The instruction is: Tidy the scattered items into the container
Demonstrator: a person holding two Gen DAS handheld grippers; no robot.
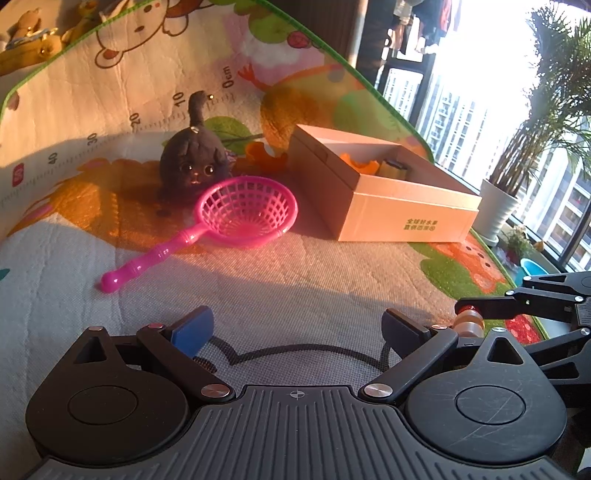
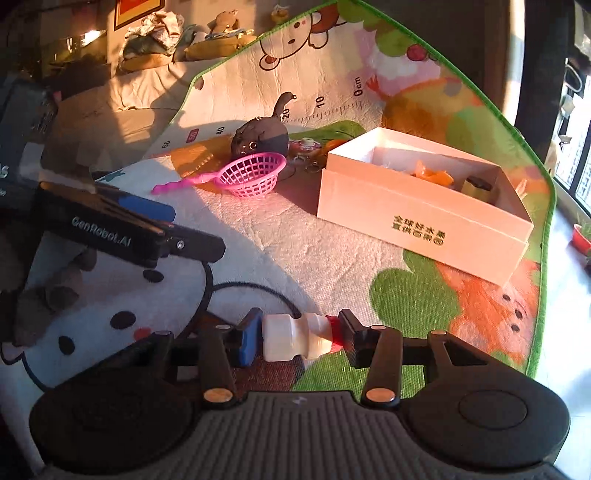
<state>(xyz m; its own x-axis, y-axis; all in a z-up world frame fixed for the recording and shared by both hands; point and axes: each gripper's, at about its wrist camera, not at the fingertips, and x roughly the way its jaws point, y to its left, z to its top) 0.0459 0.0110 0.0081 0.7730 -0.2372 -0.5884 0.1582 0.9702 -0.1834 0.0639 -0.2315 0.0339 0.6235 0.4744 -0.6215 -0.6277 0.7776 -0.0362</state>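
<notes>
A white cardboard box [image 1: 413,206] [image 2: 413,218] lies open on the play mat and holds an orange piece [image 2: 434,173] and a small dark block [image 2: 476,186]. A pink toy strainer [image 1: 243,210] [image 2: 251,175] lies left of the box, with a dark plush cat [image 1: 194,166] [image 2: 260,138] behind it. My left gripper [image 1: 295,332] is open and empty above the mat, short of the strainer. My right gripper [image 2: 299,338] is shut on a small white bottle [image 2: 291,338] with a red cap, held sideways near the mat; the bottle also shows in the left wrist view [image 1: 469,321].
An orange piece [image 1: 264,157] and small items [image 2: 306,147] lie on the mat between the cat and the box. Plush toys [image 2: 221,26] sit beyond the mat. A potted plant [image 1: 498,206] and windows stand to the right. The left gripper's body [image 2: 122,229] is at left in the right wrist view.
</notes>
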